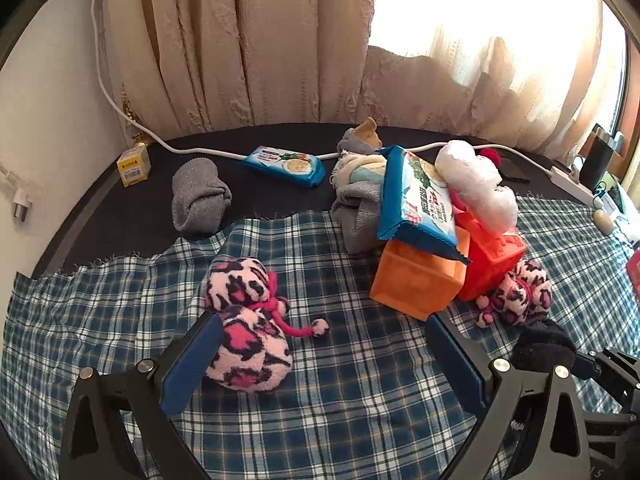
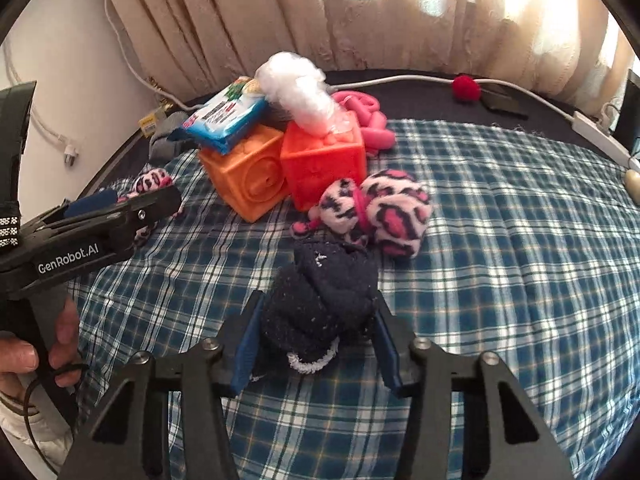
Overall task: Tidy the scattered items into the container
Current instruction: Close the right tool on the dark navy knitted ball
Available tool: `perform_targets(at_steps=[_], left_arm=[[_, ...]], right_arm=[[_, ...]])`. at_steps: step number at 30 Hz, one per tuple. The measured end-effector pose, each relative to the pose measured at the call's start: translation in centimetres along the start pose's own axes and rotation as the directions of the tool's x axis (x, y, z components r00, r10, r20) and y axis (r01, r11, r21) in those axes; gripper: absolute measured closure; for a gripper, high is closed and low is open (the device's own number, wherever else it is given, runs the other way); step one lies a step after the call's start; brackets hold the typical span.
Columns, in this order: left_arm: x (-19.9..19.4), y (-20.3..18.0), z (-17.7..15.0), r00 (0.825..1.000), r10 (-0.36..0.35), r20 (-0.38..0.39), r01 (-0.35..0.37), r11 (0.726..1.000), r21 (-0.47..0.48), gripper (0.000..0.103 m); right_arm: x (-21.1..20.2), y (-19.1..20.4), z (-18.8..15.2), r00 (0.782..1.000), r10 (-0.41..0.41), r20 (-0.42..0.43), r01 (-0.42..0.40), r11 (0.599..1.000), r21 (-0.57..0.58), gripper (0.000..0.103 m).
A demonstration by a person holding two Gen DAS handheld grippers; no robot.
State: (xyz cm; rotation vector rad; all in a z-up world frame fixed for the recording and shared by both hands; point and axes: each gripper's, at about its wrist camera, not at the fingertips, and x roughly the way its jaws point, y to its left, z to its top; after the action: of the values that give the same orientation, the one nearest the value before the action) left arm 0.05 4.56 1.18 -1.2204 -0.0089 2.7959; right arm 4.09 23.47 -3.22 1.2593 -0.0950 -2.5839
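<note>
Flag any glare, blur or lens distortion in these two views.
Left wrist view: the window behind the curtains blows out white at upper right; fisheye bends the table edge; near items stay sharp. Right wrist view: same blown-out backlight on top; the dark sock roll in the right gripper loses detail.

Snack pack (image 2: pixel 224 120) atop cube (image 2: pixel 244 176); second cube (image 2: pixel 324 164) right, touching.
</note>
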Motion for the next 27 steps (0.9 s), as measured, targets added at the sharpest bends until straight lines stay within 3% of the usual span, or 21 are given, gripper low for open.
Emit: perform_targets(at_steps=[4,12,27], left_arm=[[-0.4,-0.6,0.7,1.000,-0.010,-0.001,0.010,1.000,0.015,0.001],[-0.6,-4.5,2.1,0.995,0.084,0.055,-0.092,0.984,0.153,0.001],[2.3,-6.3,3.8,0.996,0.082,0.046,-0.088,0.982,0.168,0.001]], right_arm=[[-0.5,-0.6,0.0,1.000,-0.004,0.026,0.003,1.000,0.015,0.049],[-1.2,-1.6,0.0,0.998,-0.001,0.068,-0.002,0.999,0.036,0.049],[-1.2,-3.9,-0.3,0.997,0.025,0.070,-0.032,0.995,0.097,0.049]])
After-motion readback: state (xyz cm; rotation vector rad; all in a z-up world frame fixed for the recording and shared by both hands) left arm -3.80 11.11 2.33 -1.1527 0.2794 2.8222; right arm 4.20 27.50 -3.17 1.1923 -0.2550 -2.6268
